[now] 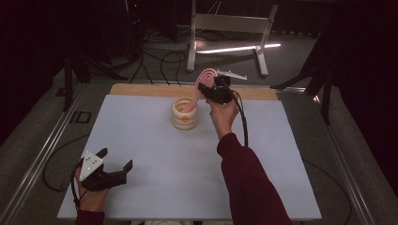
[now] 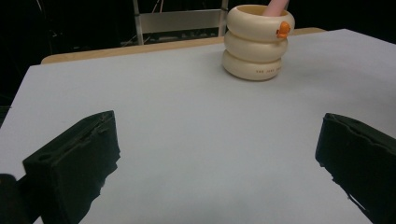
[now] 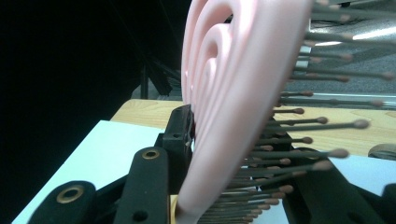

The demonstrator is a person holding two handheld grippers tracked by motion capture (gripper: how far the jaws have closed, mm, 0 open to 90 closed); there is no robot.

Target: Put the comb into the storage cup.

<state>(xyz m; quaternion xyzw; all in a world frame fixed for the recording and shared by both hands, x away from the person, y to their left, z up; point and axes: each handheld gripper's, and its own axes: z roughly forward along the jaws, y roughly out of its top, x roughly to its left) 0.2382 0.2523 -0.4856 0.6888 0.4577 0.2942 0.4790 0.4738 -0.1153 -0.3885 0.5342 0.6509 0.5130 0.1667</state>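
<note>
A pink hairbrush (image 1: pixel 205 79) stands tilted with its handle down in a cream ringed cup (image 1: pixel 185 113) at the far middle of the grey table (image 1: pixel 155 159). My right gripper (image 1: pixel 210 89) is shut on the brush's head; in the right gripper view the pink hairbrush (image 3: pixel 233 93) fills the space between the black jaws, its bristles pointing right. The cream cup (image 2: pixel 258 42) with a small orange mark and the pink handle (image 2: pixel 275 6) show far off in the left gripper view. My left gripper (image 1: pixel 116 161) rests open near the table's front left corner, with nothing between its jaws.
A wooden strip (image 1: pixel 141 89) borders the table's far edge. Behind it stand a white frame (image 1: pixel 230 28) and cables on the floor. Metal rails (image 1: pixel 42 154) run along both sides of the table.
</note>
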